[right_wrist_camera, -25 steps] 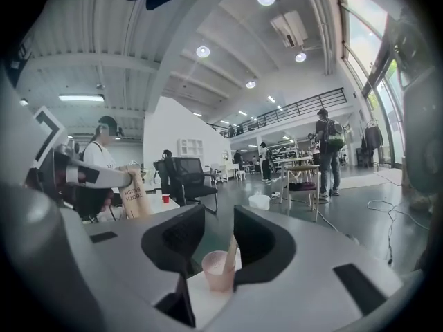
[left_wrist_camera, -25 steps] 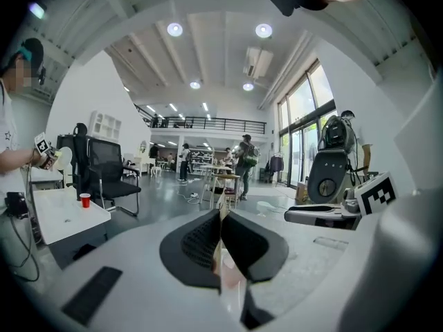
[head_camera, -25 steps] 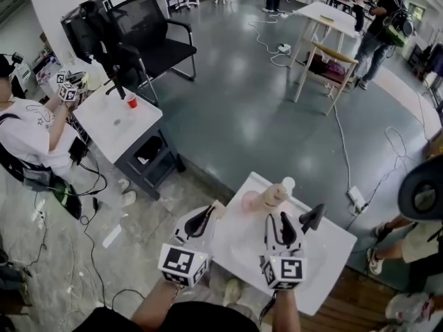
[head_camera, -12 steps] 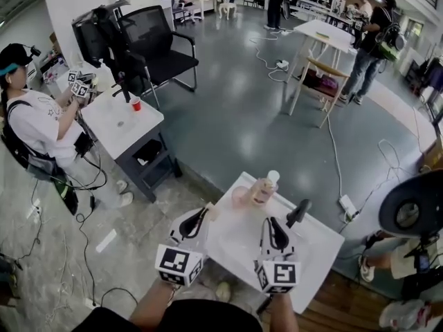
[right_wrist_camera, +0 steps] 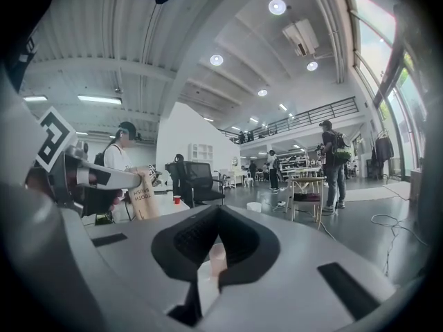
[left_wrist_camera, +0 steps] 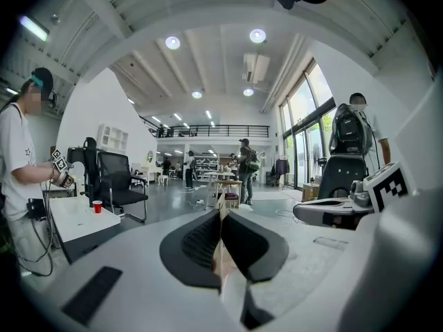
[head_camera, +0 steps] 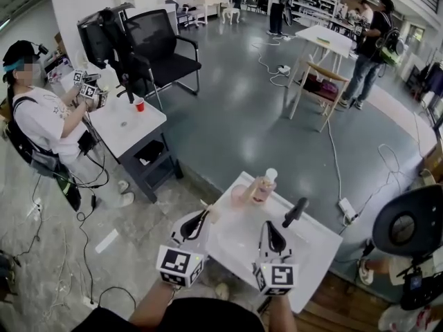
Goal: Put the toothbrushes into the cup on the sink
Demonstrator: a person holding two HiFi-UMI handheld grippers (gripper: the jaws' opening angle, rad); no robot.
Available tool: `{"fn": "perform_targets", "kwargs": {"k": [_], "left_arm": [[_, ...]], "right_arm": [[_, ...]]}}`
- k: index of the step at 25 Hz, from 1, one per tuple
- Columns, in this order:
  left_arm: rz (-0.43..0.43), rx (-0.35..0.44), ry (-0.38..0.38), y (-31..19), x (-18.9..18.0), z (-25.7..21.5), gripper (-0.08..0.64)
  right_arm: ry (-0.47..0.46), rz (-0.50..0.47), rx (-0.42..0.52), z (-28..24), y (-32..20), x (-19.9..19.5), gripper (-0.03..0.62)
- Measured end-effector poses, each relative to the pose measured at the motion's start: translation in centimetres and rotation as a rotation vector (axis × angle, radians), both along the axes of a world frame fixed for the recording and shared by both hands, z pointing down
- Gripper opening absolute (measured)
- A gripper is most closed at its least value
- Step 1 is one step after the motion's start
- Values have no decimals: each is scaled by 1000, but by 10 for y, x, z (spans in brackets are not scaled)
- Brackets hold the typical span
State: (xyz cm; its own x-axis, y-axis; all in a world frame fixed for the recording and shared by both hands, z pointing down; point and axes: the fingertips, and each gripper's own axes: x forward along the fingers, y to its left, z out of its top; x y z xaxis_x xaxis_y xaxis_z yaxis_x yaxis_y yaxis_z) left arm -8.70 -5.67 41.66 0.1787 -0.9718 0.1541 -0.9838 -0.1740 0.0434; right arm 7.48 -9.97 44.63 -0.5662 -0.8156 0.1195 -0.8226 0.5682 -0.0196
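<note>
A person's left gripper (head_camera: pixel 203 217), at lower centre of the head view, has its jaws clamped on a tan cardboard toothbrush pack (right_wrist_camera: pixel 143 198), held at the left edge of the white sink counter (head_camera: pixel 315 254). The right gripper (head_camera: pixel 272 227), just to its right over the basin, has just closed its jaws pad to pad. The pink cup (head_camera: pixel 239 196) stands at the counter's far corner, touching a pump bottle (head_camera: pixel 264 185), with the black faucet (head_camera: pixel 296 211) to the right.

The left hand-held gripper (head_camera: pixel 205 214) and right hand-held gripper (head_camera: pixel 271 227) are showing white shells, black ribbed pads (left_wrist_camera: pixel 194 244) and cubes (head_camera: pixel 181 265) with black-and-white square markers. The person is wearing a dark top (head_camera: pixel 208 318).
</note>
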Motion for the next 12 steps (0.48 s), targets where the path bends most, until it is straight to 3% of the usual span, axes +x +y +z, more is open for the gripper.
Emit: {"fn": "perform_targets", "kwargs": {"k": [12], "left_arm": [[14, 4, -1, -3, 5, -4, 8]], "right_arm": [[-16, 0, 4, -3, -2, 1, -2]]}}
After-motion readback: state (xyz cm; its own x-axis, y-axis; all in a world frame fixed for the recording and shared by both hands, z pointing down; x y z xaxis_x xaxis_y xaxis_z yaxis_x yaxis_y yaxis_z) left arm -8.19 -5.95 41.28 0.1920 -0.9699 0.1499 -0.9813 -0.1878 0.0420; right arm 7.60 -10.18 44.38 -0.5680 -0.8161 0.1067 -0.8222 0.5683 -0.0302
